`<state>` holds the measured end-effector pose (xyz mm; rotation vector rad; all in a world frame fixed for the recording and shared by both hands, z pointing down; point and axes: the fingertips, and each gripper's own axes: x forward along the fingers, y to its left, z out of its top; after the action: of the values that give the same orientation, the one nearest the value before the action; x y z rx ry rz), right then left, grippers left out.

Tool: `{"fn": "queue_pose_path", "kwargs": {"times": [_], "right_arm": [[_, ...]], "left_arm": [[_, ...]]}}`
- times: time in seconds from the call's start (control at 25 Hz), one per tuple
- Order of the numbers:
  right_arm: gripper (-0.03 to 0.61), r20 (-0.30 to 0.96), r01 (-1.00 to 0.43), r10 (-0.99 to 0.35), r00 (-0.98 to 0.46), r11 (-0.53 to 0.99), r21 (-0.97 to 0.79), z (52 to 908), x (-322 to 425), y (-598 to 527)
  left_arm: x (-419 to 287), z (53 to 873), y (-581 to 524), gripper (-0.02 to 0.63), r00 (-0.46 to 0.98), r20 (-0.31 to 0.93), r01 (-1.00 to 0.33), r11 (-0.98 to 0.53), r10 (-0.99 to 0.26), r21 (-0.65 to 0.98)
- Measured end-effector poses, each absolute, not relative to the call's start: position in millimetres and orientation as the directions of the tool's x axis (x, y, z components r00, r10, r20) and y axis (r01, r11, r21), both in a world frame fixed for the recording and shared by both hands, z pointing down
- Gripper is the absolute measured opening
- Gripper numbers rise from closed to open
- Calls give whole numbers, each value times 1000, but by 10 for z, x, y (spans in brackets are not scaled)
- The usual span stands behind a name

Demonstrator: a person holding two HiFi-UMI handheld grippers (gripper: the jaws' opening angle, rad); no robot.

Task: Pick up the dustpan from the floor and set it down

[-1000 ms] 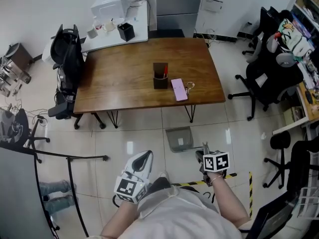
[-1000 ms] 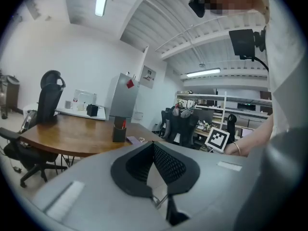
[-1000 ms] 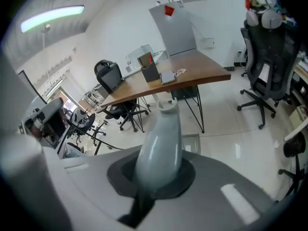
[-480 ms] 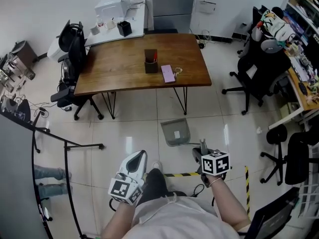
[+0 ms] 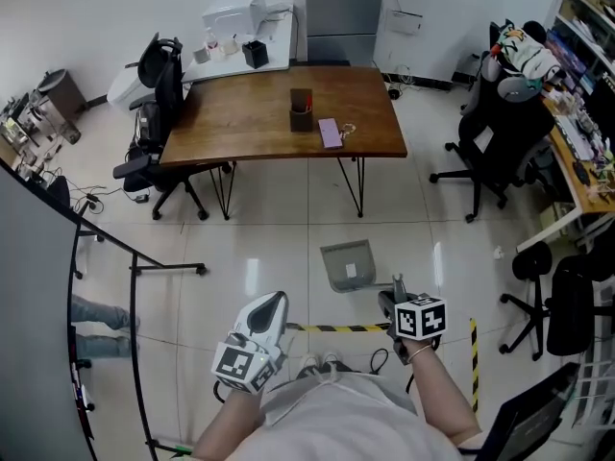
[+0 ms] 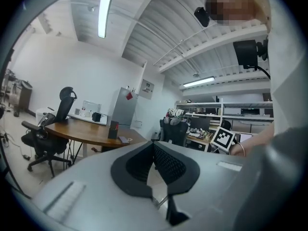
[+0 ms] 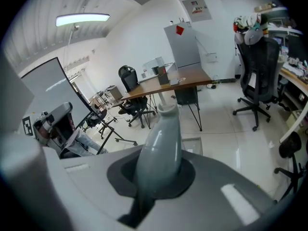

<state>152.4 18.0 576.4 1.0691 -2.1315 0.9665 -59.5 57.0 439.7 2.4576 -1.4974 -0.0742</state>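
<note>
Grey dustpan point(image 5: 348, 264) gripped by handle point(image 7: 161, 143) in right fingers point(image 7: 120, 174); left fingers point(image 6: 168, 165) closed, empty; better to lower level, release only once flat

We are holding both forearms low before us. The left gripper point(image 5: 272, 307) is pointing ahead at seven o'clock, jaw tips pressed together around nothing. The right gripper point(image 5: 397, 289), at five o'clock, is clamping the dustpan handle point(image 7: 161, 148).
</note>
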Motion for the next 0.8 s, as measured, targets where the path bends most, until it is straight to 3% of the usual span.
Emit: {"fn": "queue_pose_path", "kwargs": {"times": [0.8], "right_arm": [[2, 693, -821, -456, -558, 425, -381, 5652, 1478, 279]], "left_arm": [[-617, 4113, 567, 14, 444, 43, -884, -429, -895, 187]]}}
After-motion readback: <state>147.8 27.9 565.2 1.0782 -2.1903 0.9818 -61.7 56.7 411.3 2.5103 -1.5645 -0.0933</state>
